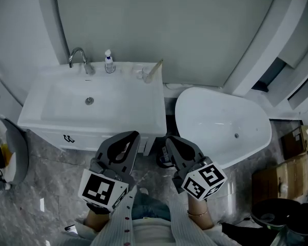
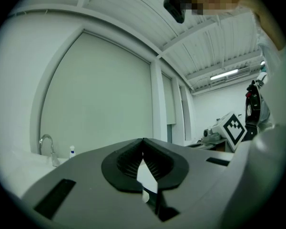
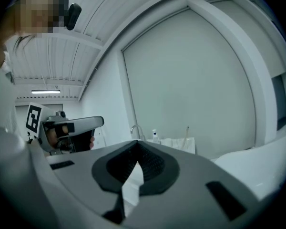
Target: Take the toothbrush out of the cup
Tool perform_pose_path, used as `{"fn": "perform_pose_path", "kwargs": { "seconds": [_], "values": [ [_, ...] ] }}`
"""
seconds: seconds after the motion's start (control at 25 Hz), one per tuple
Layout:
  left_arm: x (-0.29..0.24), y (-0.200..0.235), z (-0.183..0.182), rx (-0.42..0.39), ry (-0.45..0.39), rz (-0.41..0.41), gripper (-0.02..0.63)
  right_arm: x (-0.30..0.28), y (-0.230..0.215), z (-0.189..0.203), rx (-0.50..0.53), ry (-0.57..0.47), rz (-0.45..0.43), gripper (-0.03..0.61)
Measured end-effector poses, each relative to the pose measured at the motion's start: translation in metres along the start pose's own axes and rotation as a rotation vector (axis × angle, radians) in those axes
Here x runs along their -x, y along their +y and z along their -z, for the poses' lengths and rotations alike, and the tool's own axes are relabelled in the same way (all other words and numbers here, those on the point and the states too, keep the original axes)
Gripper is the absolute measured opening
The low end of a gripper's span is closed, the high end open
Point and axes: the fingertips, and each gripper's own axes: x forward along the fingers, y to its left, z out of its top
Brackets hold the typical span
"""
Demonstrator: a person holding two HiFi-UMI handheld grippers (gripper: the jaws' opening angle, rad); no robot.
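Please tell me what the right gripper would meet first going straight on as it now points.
Probably the sink, at its right front corner; depth is unclear. The right gripper is shut and empty.

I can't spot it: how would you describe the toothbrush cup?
Find the white rectangular washbasin left of the white bathtub. On its back ledge, at the right corner, stands a small clear cup. Unlike the chrome tap and blue-labelled bottle to its left, it holds a pale toothbrush leaning right.

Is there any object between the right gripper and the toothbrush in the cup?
Nothing visible. The cup with the toothbrush stands at the back right corner of the sink, ahead of the right gripper; the bottle stands left of it.
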Motion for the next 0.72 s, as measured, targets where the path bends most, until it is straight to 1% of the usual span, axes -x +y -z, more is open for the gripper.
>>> {"fn": "perform_pose_path", "kwargs": {
  "seconds": [0.16,0.44,0.56,0.72],
  "values": [
    [-0.009,0.006,-0.001,0.0,0.003,-0.01,0.017,-0.005,-0.007,-0.001,-0.008,0.002,-0.003,0.011],
    [-0.037,0.031,0.012,0.018,0.017,-0.011,0.017,-0.031,-0.031,0.006,-0.033,0.022,0.01,0.011],
    [-0.056,0.048,0.016,0.023,0.02,-0.001,0.017,-0.053,-0.046,0.005,-0.041,0.027,0.021,0.011],
    [-0.085,0.083,0.021,0.029,0.023,0.004,0.017,-0.089,-0.063,0.002,-0.036,0.037,0.029,0.011]
  ]
}}
